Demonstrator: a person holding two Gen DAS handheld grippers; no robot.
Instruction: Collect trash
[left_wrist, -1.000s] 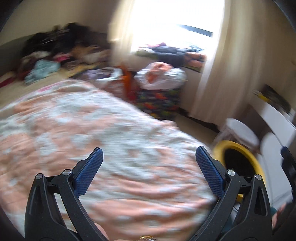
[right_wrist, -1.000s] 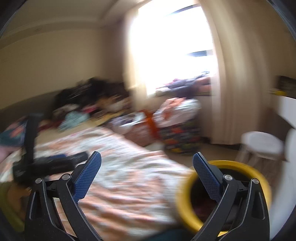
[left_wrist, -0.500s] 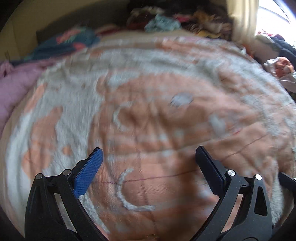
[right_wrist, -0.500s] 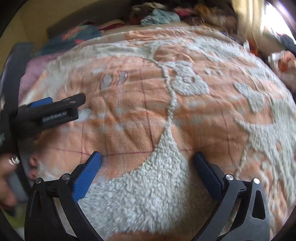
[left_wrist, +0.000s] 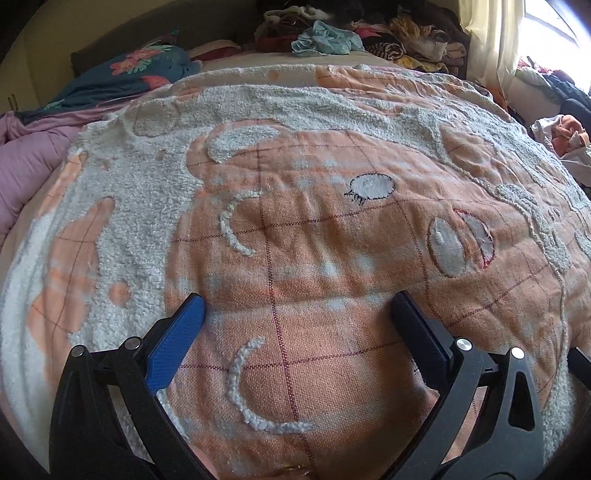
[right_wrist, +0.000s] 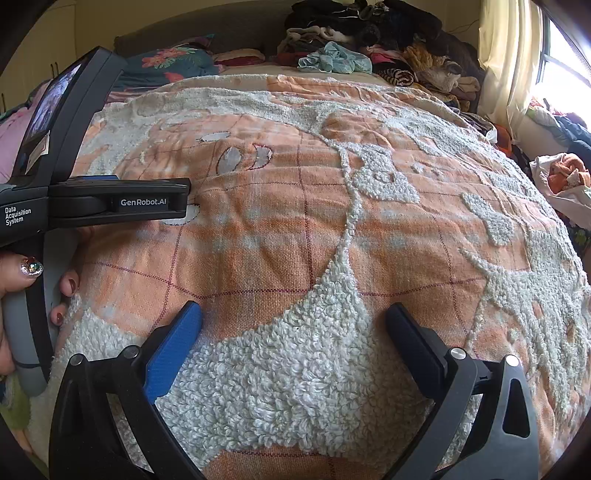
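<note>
An orange bedspread (left_wrist: 332, 258) with fluffy white tufted patterns fills both wrist views; it appears again as the bedspread (right_wrist: 295, 229) under the right hand. My left gripper (left_wrist: 297, 306) hangs open just above it, with nothing between its fingers. My right gripper (right_wrist: 293, 314) is also open and empty, over a white tufted patch. The left gripper's body (right_wrist: 110, 201) shows side-on at the left of the right wrist view, held by a person's hand (right_wrist: 22, 273). No loose trash shows on the bedspread.
A heap of clothes (right_wrist: 369, 40) lies at the bed's far end. A dark floral pillow (left_wrist: 147, 70) and purple bedding (left_wrist: 26, 155) sit at the left. A curtain (right_wrist: 506, 62) and bright window are at the right, with a bag of clothes (right_wrist: 561, 177) below.
Both grippers have swung from looking across the room at the window and a yellow-rimmed bin down onto the bedspread, then steadied close above it. Both stayed open.
</note>
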